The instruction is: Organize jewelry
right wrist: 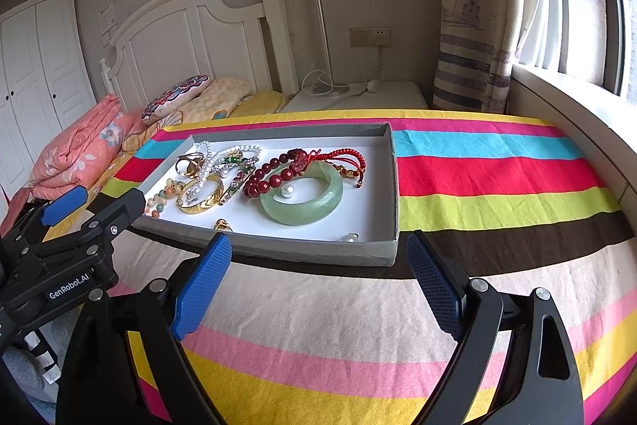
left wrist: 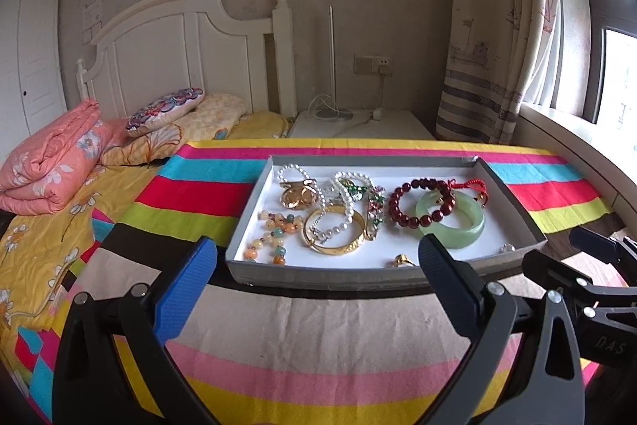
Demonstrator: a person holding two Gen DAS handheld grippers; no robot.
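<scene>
A shallow grey box (left wrist: 318,277) (right wrist: 392,186) with a white floor lies on the striped cloth. In it lie a green jade bangle (left wrist: 454,222) (right wrist: 302,200), a dark red bead bracelet (left wrist: 418,202) (right wrist: 266,178), a gold bangle (left wrist: 338,234) (right wrist: 199,200), pearl strands (left wrist: 346,202) (right wrist: 215,162), a pastel bead bracelet (left wrist: 274,230) (right wrist: 163,200), a gold ring (left wrist: 402,259) (right wrist: 223,224) and loose pearls (right wrist: 287,190). My left gripper (left wrist: 318,257) is open and empty just before the box's near wall. My right gripper (right wrist: 318,253) is open and empty before the near right corner.
The striped cloth (right wrist: 497,170) covers the table. A bed with a pink folded quilt (left wrist: 51,154) and pillows is at the left. A white nightstand (left wrist: 358,124) stands behind. A window ledge (right wrist: 569,106) runs along the right. The left gripper shows at the left in the right wrist view (right wrist: 93,206).
</scene>
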